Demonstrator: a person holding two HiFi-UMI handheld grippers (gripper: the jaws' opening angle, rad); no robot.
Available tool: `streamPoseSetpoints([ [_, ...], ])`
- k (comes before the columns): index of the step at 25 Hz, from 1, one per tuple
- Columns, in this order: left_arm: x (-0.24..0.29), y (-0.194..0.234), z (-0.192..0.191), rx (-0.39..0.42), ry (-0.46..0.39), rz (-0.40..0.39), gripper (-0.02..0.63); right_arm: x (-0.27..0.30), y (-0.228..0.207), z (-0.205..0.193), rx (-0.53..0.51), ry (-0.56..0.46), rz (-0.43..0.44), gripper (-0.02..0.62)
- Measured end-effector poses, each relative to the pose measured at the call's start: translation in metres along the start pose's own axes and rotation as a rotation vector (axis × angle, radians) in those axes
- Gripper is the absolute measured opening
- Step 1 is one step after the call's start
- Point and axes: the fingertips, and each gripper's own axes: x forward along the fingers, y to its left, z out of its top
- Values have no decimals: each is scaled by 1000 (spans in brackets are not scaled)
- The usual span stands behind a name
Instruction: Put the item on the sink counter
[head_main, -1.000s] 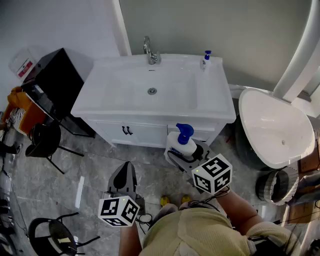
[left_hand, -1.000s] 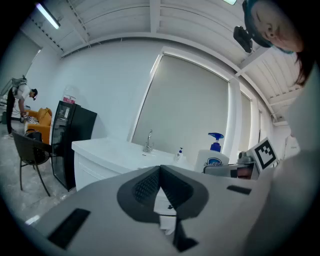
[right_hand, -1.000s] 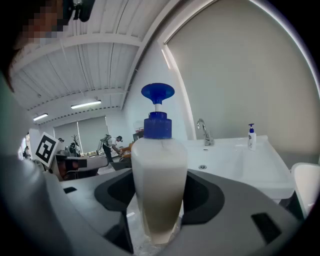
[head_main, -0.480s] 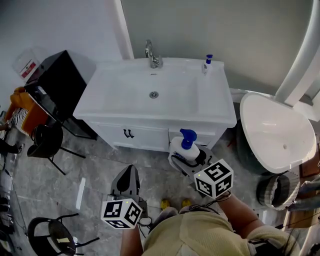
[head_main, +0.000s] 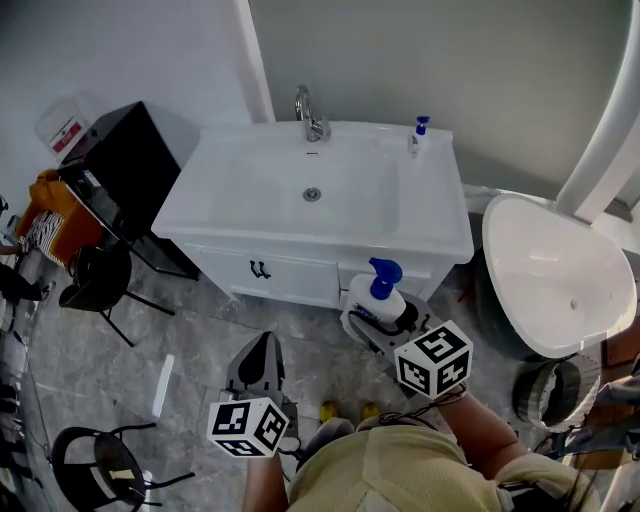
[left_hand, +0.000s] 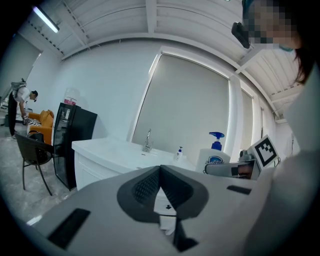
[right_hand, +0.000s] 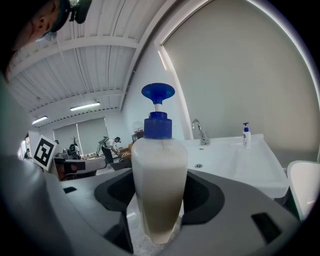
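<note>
Presently the pump bottle (head_main: 377, 297), a white body with a blue pump head, is held upright and clear of the floor. It is clamped low on its body by the right tool (right_hand: 159, 197). The right gripper view shows a jaw pressed to each side of the bottle, parted only as far as the bottle is wide.

The bottle stands in front of the vanity doors, below the front edge of the sink surface (head_main: 222, 200) and not yet over it. The left tool (left_hand: 160, 172) has its jaws closed together with nothing between them. It hangs low on the person's left, over the floor, and takes no part in the carry.

On the sink surface, a faucet (head_main: 313, 117) stands at the back of the basin and a small dispenser (head_main: 415, 138) at the back right corner. A white tub (head_main: 550, 275) lies to the right of the vanity.

Assessment: the step in hand is the carry toward the vanity, and placement has not begun. The next move calls for lifting the bottle above the front rim and advancing it over a flat margin beside the basin. The near right side appears closest. The base should then be set down level before the jaws are parted. The main hazard is striking the front edge on the way up.
</note>
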Motion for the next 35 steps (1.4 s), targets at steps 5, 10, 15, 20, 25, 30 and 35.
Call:
streamPoseSetpoints([
  [5,-2,-2,-2,0,-6,32,37,-6,-6,-3,-11,18,17,278],
  [10,-4,-8,-6,6,-12,42,35,-4,-4,-7,-41,28,39,278],
  [15,-6,1,-15,-4,12,69,35,4,1,-12,-36,44,58,278],
  [20,8,16,-8,-7,3,58,35,23,-3,-7,-42,50,49,278],
  [25,28,44,4,-7,4,41,35,58,-4,1,-47,54,31,278],
  [30,50,86,23,-18,4,33,37,103,-1,14,-50,61,28,278],
  [35,69,123,41,-22,6,33,37,143,2,26,-41,70,21,278],
])
